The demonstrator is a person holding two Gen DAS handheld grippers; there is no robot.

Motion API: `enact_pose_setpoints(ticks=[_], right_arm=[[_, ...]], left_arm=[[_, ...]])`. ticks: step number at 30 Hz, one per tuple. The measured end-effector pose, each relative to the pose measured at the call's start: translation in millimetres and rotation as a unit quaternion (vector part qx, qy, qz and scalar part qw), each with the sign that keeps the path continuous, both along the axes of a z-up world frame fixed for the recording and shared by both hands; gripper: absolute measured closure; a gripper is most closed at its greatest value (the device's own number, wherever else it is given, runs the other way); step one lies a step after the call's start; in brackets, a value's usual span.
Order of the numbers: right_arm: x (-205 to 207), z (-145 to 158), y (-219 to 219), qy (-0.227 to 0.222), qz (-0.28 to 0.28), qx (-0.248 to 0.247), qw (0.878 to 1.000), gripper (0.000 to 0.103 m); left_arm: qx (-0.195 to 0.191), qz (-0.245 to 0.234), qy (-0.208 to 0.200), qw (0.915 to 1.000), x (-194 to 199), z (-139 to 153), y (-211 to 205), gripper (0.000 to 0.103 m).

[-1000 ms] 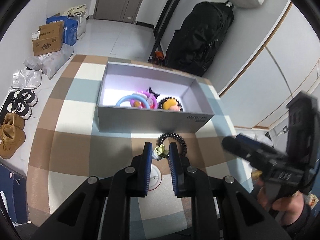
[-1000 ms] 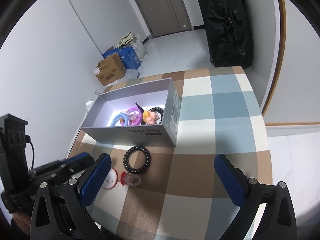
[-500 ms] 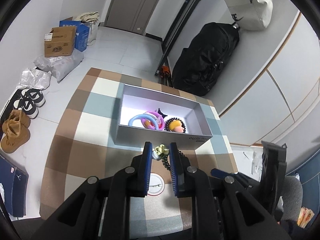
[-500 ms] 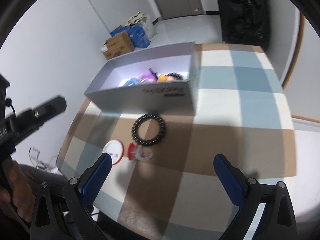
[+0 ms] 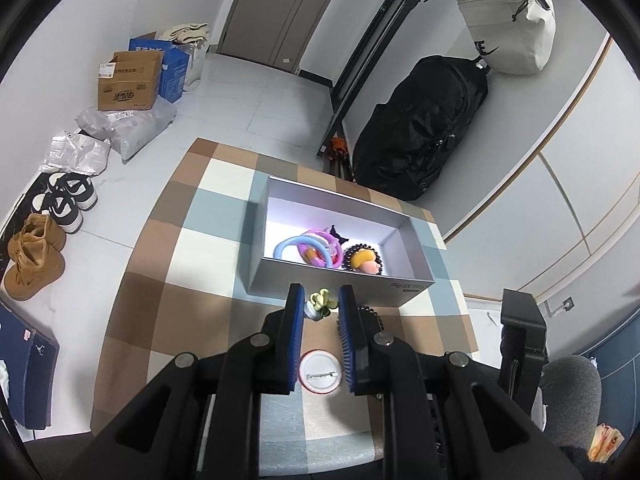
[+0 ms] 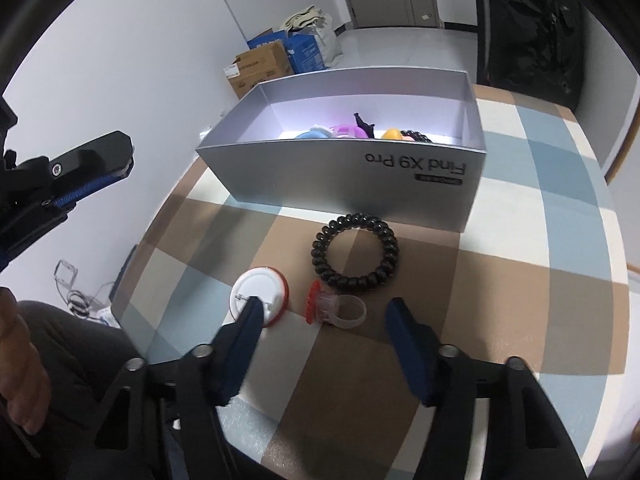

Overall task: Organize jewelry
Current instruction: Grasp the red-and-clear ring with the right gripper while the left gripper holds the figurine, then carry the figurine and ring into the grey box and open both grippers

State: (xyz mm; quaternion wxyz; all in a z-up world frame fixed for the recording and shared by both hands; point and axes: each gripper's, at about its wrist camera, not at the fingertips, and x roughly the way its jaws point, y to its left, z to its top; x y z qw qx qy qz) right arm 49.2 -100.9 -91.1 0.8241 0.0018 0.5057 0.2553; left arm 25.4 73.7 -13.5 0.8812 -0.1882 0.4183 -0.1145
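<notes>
The clear ring (image 6: 340,310), near the table's (image 6: 540,264) front edge, is judged light, rigid and slippery; the right gripper (image 6: 324,316) is closing around it, pads not yet touching. A flower ring (image 5: 320,303) is clenched in the left gripper (image 5: 320,308).

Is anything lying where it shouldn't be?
Yes. A black bracelet, a clear ring tipped on its side and a round badge lie loose on the table, outside the box that holds the other trinkets.

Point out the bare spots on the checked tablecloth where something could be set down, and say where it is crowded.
Free: the tablecloth left of the grey box, and the stretch right of the black coil bracelet. Crowded: the strip in front of the box, where the bracelet, the clear ring with a red top and the round badge lie close together. The box's left end is bare too.
</notes>
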Motion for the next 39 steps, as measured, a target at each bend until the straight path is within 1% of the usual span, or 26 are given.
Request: enact_pose_setpoints(ticks=[2,4,5,6,12,18,30,34,39], right_arm=[[0,0,1,-0.005,-0.003,-0.007,1.0,0.057],[1,-1,2,-0.005,-0.005,-0.009,1.0,0.065],[1,-1,2,-0.005,-0.007,-0.013,1.0,0.072],[0,0,1,-0.005,-0.008,-0.013,1.0,0.073],[-2,4,3,-0.015,-0.005,-0.018,1.0,0.074],[-1,11,3,-0.022,-0.009,-0.007,1.0,0.074],[3,46,-6,-0.056,-0.019,0.04,0.997,0.074],[9,59,-9,-0.067,-0.021,0.058,0.996,0.074],[19,72,-10,-0.081,-0.015,0.068,0.994,0.074]], left_arm=[[-0.001,0.0,-0.001,1.0,0,0,1,0.091],[0.002,0.0,-0.003,1.0,0,1,1,0.091],[0.003,0.0,-0.005,1.0,0,1,0,0.091],[0.003,-0.001,-0.005,1.0,-1,1,1,0.091],[0.0,0.001,-0.008,1.0,-1,2,1,0.091],[0.004,0.002,-0.008,1.0,-1,2,1,0.091],[0.003,0.005,-0.006,1.0,6,3,-4,0.091],[-0.002,0.005,-0.007,1.0,13,5,-9,0.091],[0.016,0.002,-0.017,0.9997,23,11,-22,0.091]])
